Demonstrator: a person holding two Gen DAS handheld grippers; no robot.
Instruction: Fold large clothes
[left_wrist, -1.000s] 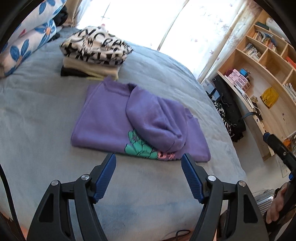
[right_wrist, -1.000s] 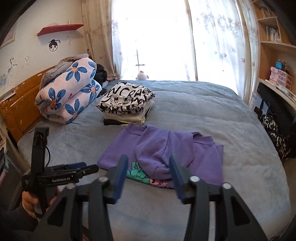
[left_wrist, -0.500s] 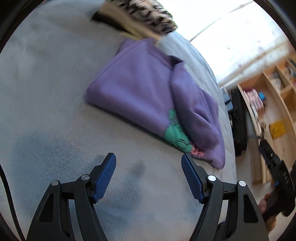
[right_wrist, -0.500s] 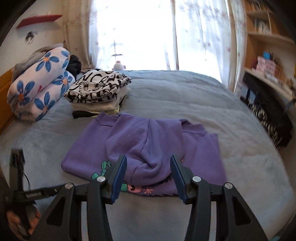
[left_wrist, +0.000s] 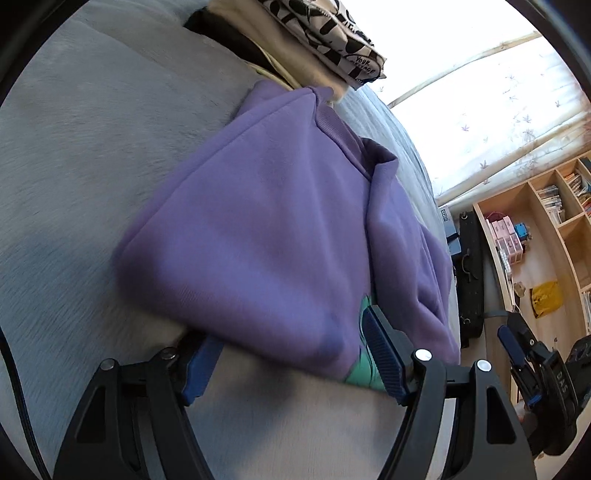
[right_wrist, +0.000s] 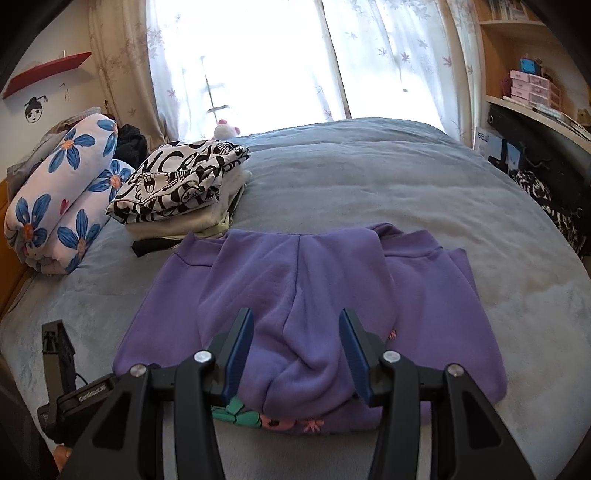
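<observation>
Left wrist view: the left tongs (left_wrist: 295, 354) are gaping wide, straddling the near left corner of the purple sweatshirt (left_wrist: 266, 236) on the bed (left_wrist: 74, 147), gripping nothing.

Right wrist view: the right tongs (right_wrist: 297, 354) are hovering open over the sweatshirt's (right_wrist: 436, 306) folded sleeves; thick, soft fleece, probably best pinched at the near hem corners.

Purple sweatshirt (right_wrist: 424, 295) (green-pink print at hem), partly folded, sleeves over front, flat on bed

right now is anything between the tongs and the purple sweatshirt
Nothing visible. The left tongs are open right at the near edge of the purple sweatshirt, one finger tucked under the hem. The right tongs are open over the folded sleeve. The folded clothes stack lies beyond the sweatshirt.
</observation>
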